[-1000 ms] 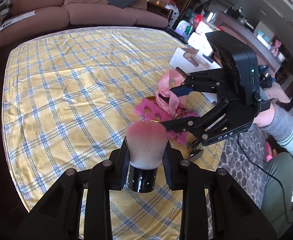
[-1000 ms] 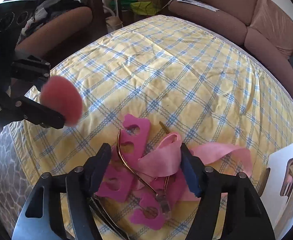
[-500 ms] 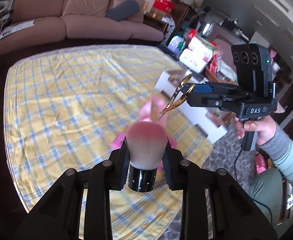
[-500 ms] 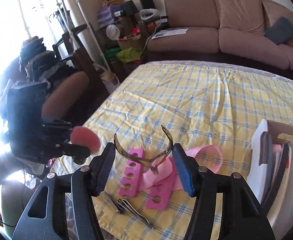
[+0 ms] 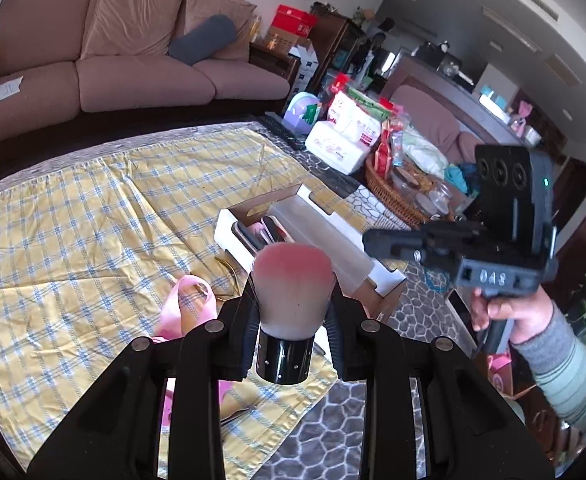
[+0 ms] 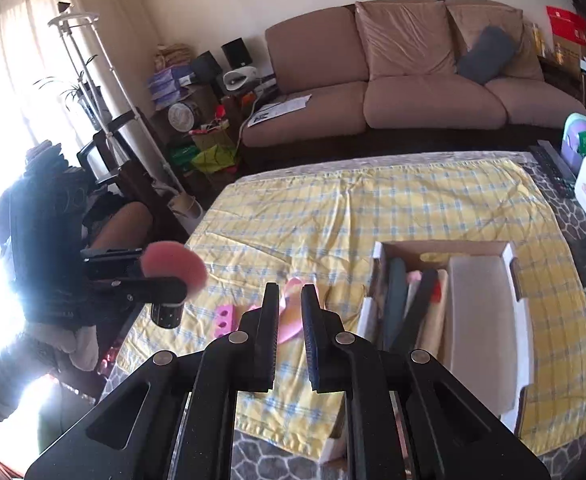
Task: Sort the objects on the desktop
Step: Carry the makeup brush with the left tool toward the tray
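Observation:
My left gripper (image 5: 293, 294) is shut on a makeup brush (image 5: 291, 280) with pink-tipped bristles and a black base, held above the yellow checked cloth (image 5: 73, 220). The right wrist view shows that brush (image 6: 175, 268) at the left. My right gripper (image 6: 291, 292) hangs over the cloth near the white box (image 6: 509, 256); its jaws are closing, almost together, with nothing between them. A pink ribbon (image 5: 191, 300) and pink toe separator (image 6: 225, 316) lie on the cloth. A thin gold tool (image 5: 231, 268) lies beside the box (image 5: 229, 224).
The box holds several flat items. A wicker basket (image 5: 393, 196), tissue packs (image 5: 341, 144) and a dark remote (image 6: 553, 168) stand beyond the cloth's right side. A brown sofa (image 6: 413, 100) runs behind. A person's hand (image 5: 509, 316) holds the right gripper.
Both grippers have risen away from the cloth. The gold tool that stood between the right jaws is gone from them, and those jaws have come together. The brush stays gripped.

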`<state>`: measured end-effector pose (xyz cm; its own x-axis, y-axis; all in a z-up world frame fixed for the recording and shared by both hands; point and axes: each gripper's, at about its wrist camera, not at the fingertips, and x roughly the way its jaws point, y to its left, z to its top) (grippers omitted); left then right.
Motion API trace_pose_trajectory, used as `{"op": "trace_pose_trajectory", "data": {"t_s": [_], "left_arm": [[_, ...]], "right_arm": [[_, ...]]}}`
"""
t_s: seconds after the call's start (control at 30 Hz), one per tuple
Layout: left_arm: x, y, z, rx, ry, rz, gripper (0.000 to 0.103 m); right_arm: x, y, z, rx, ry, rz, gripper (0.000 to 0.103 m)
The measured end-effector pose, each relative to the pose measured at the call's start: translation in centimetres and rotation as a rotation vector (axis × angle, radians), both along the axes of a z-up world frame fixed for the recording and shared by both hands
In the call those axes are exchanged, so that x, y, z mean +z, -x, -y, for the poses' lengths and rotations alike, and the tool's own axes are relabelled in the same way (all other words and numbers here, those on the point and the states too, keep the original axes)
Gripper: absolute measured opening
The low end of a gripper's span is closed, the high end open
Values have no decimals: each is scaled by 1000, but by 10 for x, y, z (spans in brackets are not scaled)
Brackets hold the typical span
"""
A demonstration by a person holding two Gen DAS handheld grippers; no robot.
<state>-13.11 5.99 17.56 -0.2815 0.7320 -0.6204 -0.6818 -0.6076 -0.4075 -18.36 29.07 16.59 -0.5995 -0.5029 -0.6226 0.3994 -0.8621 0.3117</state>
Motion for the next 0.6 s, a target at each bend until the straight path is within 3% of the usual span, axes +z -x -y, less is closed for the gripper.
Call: {"op": "trace_pose_trajectory", "data": {"t_s": [0.07,0.1,0.13,0.27,0.33,0.47,0.6], "left_arm": [[-2,0,2,14,1,5,27],[-3,0,6,23,0,8,27],[-4,-1,10,32,-3,11,27],[-9,1,31,59,-7,29,27],[-10,2,36,70,2,34,27],[-8,5,29,75,-8,44,27],[-10,4,-5,58,-21,56,27]], "right_arm": [[-5,-9,2,12,-39,14,22],[-9,-12,7,21,-61,19,34],[-14,-14,12,29,-78,23,40],[-41,-2,44,61,-149,70,41],[-49,6,55,63,-138,84,41],[-39,17,50,-17,-77,73,41],[-20,9,19,-88,-60,33,41]]}}
